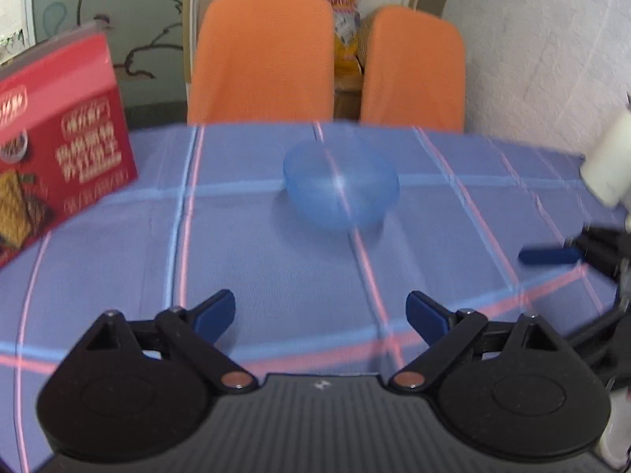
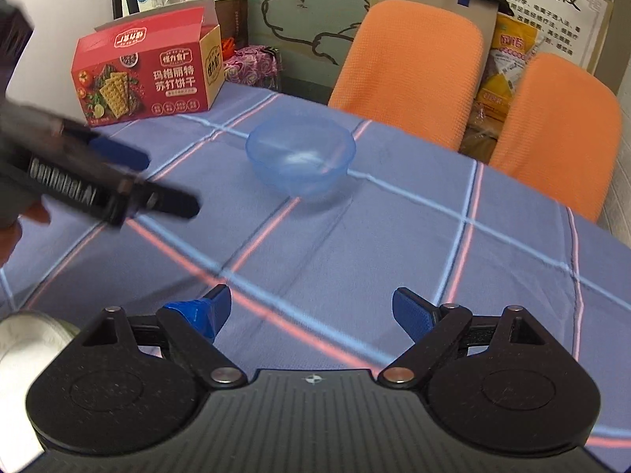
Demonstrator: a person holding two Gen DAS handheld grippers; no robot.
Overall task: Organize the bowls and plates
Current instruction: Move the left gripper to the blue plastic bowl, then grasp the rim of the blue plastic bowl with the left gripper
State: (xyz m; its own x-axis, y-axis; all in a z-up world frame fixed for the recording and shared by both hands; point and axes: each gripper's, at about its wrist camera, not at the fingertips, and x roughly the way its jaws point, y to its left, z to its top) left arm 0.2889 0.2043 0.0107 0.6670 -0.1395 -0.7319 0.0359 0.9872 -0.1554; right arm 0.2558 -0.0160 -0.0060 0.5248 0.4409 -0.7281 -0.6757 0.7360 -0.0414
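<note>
Reading "GenRobot.AI": left hand-held gripper [image 2: 165, 181]

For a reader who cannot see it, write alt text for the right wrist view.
A translucent blue plastic bowl sits upright and empty on a blue checked tablecloth, ahead of the open right tool. The left tool reaches in from the left; a red cracker box and two orange chairs stand behind.

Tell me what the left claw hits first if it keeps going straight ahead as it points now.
Most likely the blue bowl: it sits on the checked tablecloth almost dead ahead of the open left claw, with only bare cloth between. Depth is hard to judge; a high claw might pass over its rim.
</note>
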